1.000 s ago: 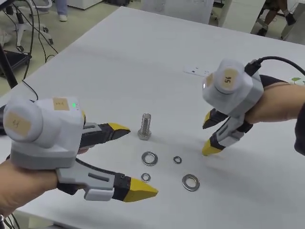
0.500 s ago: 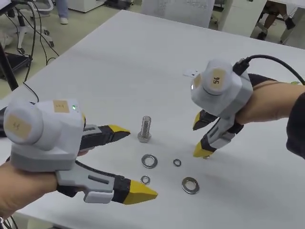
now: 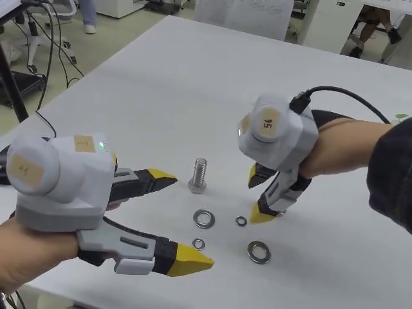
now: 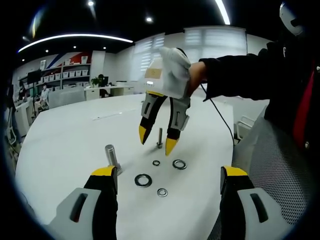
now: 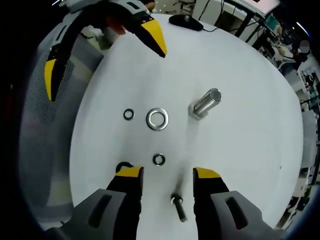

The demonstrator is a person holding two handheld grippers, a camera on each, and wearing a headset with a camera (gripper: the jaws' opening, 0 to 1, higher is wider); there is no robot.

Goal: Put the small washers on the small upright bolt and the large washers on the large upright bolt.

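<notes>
The large upright bolt stands on the white table. In front of it lie two large washers and two small washers. My right gripper points down, open, its lower tip just right of a small washer. The small upright bolt stands between its jaws and shows in the left gripper view. My left gripper is open wide at the lower left, its tips either side of the nearer washers and holding nothing.
A cable runs from the right gripper across the table. A chair stands at the far edge. Bare table stretches behind the large bolt.
My right gripper has moved left and a little down, closer to the washers. The left gripper has stayed put, open.
</notes>
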